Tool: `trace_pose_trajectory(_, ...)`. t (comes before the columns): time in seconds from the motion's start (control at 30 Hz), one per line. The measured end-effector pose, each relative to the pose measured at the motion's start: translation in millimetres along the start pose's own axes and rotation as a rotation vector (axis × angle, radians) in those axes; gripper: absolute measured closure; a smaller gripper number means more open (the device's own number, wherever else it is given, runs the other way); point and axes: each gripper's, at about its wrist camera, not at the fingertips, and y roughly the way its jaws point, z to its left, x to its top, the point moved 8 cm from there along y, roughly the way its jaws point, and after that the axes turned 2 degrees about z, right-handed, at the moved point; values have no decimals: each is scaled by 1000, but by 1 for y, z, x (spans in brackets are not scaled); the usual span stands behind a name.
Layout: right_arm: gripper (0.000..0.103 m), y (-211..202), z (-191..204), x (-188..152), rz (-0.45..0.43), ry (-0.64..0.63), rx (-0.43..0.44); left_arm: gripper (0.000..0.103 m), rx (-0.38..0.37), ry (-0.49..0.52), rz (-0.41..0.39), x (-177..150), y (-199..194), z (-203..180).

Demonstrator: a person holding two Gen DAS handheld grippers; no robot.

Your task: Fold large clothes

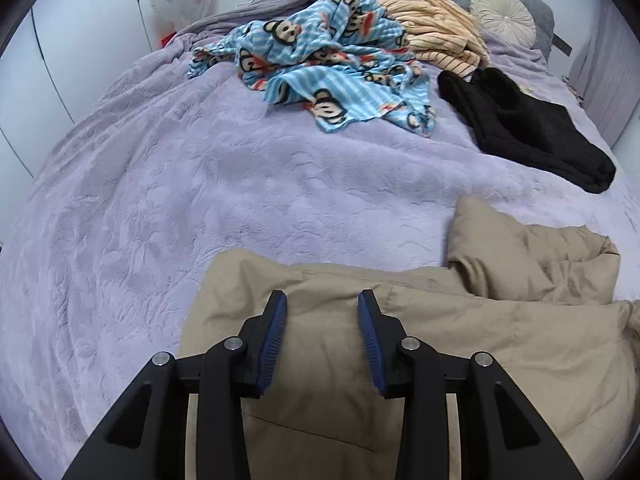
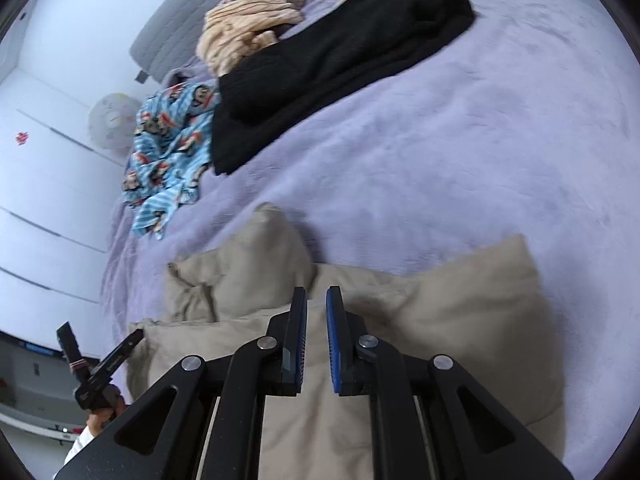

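The beige padded coat (image 1: 460, 328) lies crumpled at the bottom of both frames on the purple blanket (image 1: 200, 184). The left gripper (image 1: 322, 300) pinches a thick fold of it. The right gripper (image 2: 317, 294) is nearly closed – whether it holds cloth I cannot tell – probably 2 grips for spreading it.
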Motion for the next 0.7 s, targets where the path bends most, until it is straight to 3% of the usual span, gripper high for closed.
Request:
trace_pose_trajectory(0.07, 91, 17, 39, -3, 55, -42, 94, 64, -53, 18, -12, 2, -10, -17)
trace_pose_trajectory(0.17, 91, 53, 87, -13, 130, -92, 164, 64, -105, 63, -3, -6, -14, -46)
trace_pose_trajectory(0.37, 91, 145, 126, -45, 291, -69, 226, 62, -88, 68, 40, -37, 16, -59)
trace_pose_trajectory(0.4, 91, 158, 127, -52, 323, -79, 215, 62, -85, 69, 33, -38, 17, -60)
trace_pose_trajectory(0.47, 98, 176, 121, -60, 331, -151, 112, 62, -80, 75, 32, -39, 18, -60)
trace_pose_trajectory(0.53, 103, 181, 119, -56, 289, -200, 61, 62, -84, 76, 34, -40, 20, -60)
trace_pose_trajectory(0.7, 103, 177, 103, -30, 203, -229, -71, 62, -100, 61, 36, -39, 22, -59)
